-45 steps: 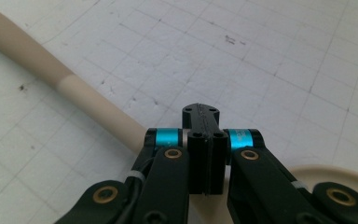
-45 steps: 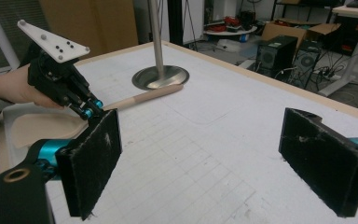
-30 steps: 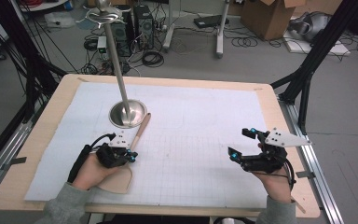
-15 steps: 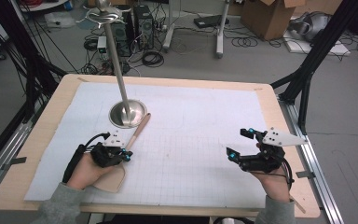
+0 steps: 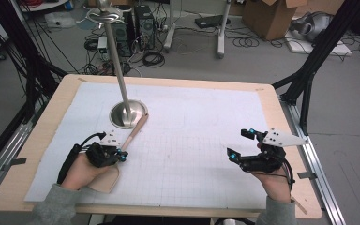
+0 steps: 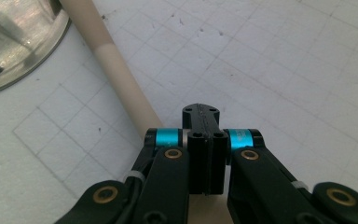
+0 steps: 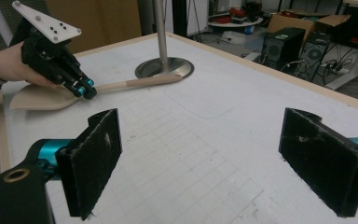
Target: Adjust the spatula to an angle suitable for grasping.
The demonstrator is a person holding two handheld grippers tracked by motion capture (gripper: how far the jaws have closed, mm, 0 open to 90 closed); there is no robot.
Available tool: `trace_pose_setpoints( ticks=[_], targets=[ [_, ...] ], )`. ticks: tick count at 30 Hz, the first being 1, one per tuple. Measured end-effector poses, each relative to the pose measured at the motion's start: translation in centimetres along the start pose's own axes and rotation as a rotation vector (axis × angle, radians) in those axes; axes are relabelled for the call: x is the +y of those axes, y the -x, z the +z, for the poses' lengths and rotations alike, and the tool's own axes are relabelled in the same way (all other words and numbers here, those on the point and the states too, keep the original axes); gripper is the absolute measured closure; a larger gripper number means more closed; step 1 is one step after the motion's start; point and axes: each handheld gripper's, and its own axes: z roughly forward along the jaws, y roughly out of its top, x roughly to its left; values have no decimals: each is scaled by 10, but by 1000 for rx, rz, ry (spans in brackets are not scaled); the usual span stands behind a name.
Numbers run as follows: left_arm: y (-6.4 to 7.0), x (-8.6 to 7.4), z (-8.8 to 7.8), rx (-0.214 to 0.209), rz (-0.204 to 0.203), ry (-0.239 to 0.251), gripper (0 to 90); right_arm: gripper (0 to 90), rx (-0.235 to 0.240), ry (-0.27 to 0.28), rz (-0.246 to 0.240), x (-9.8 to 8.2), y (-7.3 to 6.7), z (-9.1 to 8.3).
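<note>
Clearly clenched, the left gripper's (image 5: 120,155) fingers (image 6: 205,140) press down onto the pale wooden spatula (image 5: 130,137), apparently gripping nothing, near the surface's (image 5: 56,101) left edge. The right gripper's (image 5: 240,144) fingers (image 7: 91,158) hover released, level, near the right edge.

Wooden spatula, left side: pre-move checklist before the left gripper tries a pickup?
1. Left gripper jaws shut with nothing between them: not ok for grasping, open first.
2. Wooden spatula lies flat on the white mat: ok.
3. Handle tip rests against the metal stand base: not ok, may catch on lifting.
4. Left gripper beside the handle, not astride it: not ok.
5. Right gripper open, apart from the spatula: ok.
6. Whether the left hand presses on the blade: cannot tell.
</note>
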Motion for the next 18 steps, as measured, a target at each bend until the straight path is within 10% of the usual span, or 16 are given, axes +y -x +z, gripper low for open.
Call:
trace_pose_setpoints(
  ticks=[18],
  targets=[
    [-9,-11,-15,41,-20,-31,898,122,3,-7,-1,-1,0,3]
  ],
)
